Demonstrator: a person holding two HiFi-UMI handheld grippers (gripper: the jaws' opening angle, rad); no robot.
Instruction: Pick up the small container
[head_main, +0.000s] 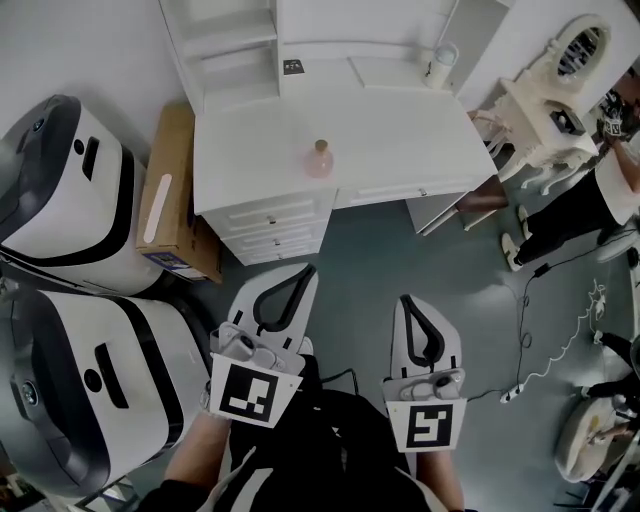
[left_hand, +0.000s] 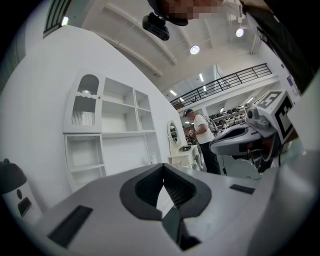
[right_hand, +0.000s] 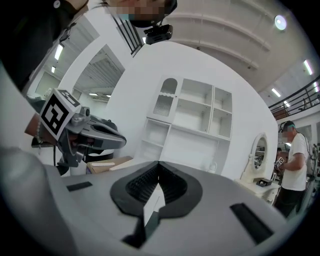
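Observation:
A small pink container (head_main: 319, 159) with a round stopper stands upright near the middle of the white desk (head_main: 400, 130). Both grippers hang over the grey floor well short of the desk. My left gripper (head_main: 311, 268) is shut with nothing between its jaws, and its tip points toward the desk's drawers. Off to its right, my right gripper (head_main: 405, 298) is shut and empty too. In the left gripper view the left gripper (left_hand: 163, 165) has its tips met, aimed at the white shelf unit (left_hand: 107, 135). The right gripper (right_hand: 159, 163) looks the same in the right gripper view. The container is hidden in both gripper views.
White drawers (head_main: 275, 225) sit under the desk's left half. A cardboard box (head_main: 175, 195) leans at the desk's left, beside two large white and black machines (head_main: 70, 190). A white vanity table (head_main: 545, 110) and a person (head_main: 590, 200) stand at the right. A cable (head_main: 540, 350) trails on the floor.

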